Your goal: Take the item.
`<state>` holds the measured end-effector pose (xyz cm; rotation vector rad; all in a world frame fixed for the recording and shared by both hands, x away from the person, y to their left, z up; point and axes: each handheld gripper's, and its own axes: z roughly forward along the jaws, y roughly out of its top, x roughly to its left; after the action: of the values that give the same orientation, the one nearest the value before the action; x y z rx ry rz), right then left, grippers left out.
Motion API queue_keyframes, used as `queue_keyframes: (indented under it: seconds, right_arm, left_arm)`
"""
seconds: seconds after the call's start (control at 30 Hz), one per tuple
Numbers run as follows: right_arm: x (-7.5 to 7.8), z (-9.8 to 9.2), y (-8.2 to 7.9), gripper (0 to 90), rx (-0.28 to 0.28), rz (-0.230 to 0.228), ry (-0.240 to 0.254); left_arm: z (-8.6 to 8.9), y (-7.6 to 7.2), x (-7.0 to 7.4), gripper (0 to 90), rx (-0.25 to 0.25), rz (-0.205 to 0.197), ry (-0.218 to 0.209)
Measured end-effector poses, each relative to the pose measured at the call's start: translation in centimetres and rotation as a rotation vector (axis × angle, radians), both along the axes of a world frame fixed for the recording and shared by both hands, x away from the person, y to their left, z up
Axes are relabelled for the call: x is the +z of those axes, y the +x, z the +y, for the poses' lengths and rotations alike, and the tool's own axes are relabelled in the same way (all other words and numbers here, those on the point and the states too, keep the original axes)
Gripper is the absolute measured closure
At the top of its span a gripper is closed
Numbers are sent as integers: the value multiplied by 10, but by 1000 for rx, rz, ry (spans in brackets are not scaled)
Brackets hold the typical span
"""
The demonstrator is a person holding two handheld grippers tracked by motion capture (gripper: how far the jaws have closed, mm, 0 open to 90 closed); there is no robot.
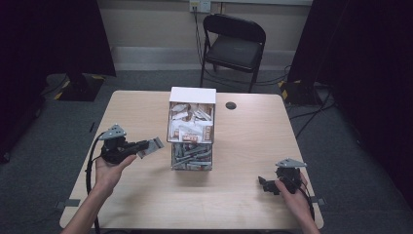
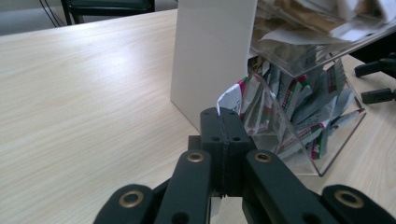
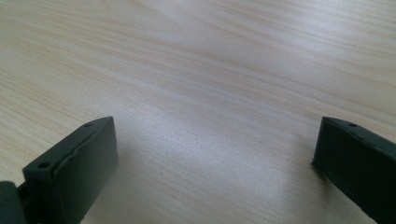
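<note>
Left gripper [image 1: 146,145] clamped on a sachet [image 1: 152,146] left of dispenser [image 1: 191,127], apparently just drawn; right gripper [image 1: 263,184] parted, idle near-right.

Black folding chair [image 1: 234,46] beyond the bench [image 1: 146,190], wall socket [image 1: 200,5] above, all far from either hand-held gripper
</note>
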<state>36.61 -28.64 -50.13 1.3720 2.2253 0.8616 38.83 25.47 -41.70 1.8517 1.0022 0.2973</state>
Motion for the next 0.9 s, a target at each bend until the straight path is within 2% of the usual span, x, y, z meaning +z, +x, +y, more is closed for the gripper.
queue_keyframes:
  seconds: [0.07, 0.17, 0.27, 0.4, 0.47, 0.57, 0.63, 0.67, 0.77, 0.9]
  right_arm:
    - [0, 0, 0, 0, 0, 0, 0]
    - [0, 0, 0, 0, 0, 0, 0]
    - [0, 0, 0, 0, 0, 0, 0]
    - [0, 0, 0, 0, 0, 0, 0]
    - [0, 0, 0, 0, 0, 0, 0]
    - [0, 0, 0, 0, 0, 0, 0]
    - [0, 0, 0, 0, 0, 0, 0]
    - [0, 0, 0, 0, 0, 0, 0]
    - [0, 0, 0, 0, 0, 0, 0]
    - [0, 0, 0, 0, 0, 0, 0]
  left_arm:
    - [-1, 2, -4, 900, 2, 4, -9]
    - [-4, 4, -11, 900, 6, 14, -1]
    - [-8, 6, -18, 900, -12, 21, 33]
    - [-11, 9, -24, 900, -5, 39, 18]
    - [-15, 11, -28, 900, -8, 48, 32]
    - [-20, 11, -36, 900, -7, 52, 30]
    - [-22, 13, -40, 900, -16, 74, 24]
    - [-24, 13, -41, 900, -16, 73, 41]
    - [-24, 14, -44, 900, -20, 87, 21]
    - [-28, 16, -52, 900, -15, 108, 62]
